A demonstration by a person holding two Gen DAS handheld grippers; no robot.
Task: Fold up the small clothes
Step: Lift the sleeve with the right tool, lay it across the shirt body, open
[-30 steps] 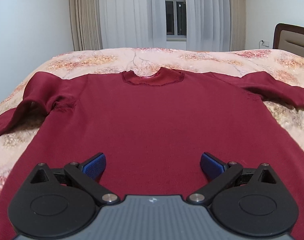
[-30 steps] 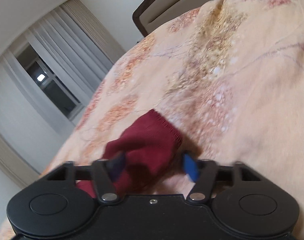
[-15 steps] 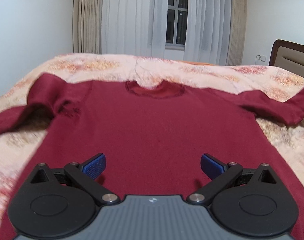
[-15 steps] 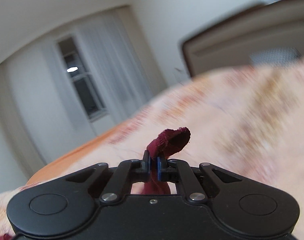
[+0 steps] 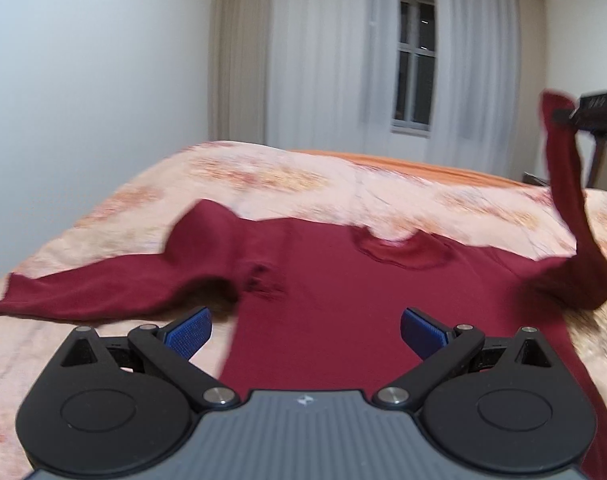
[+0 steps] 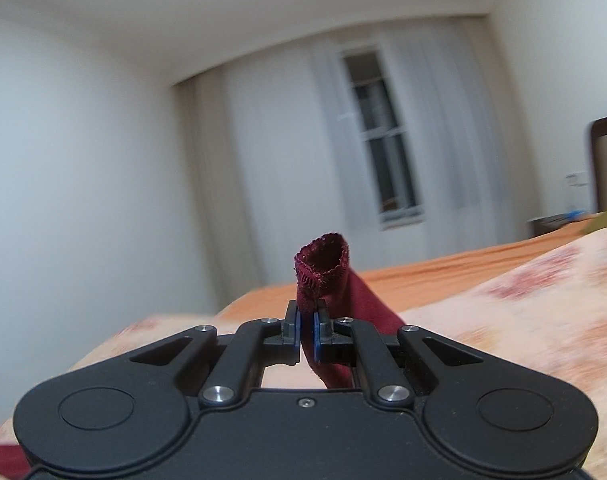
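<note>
above the bed (image 5: 263,176), r gripper (image 6: 307,334) pinches sweater (image 5: 343,300) cuff (image 6: 323,260); l gripper (image 5: 305,330) wide open, empty, over sweater body.

Dark red knit sweater (image 5: 343,304) lay flat on the floral-quilted bed (image 5: 263,184), collar toward the curtained window (image 5: 413,76); one sleeve spread left, the other lifted upright at right.

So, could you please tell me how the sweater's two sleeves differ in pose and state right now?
The sleeve on the picture's right is lifted off the bed, rising nearly upright; the sleeve on the picture's left lies flat on the bedspread. The raised one's cuff is pinched in the right gripper, whose jaws are shut on it; the flat one is untouched, and the left gripper stands open above the sweater's body. Both are dark red.
</note>
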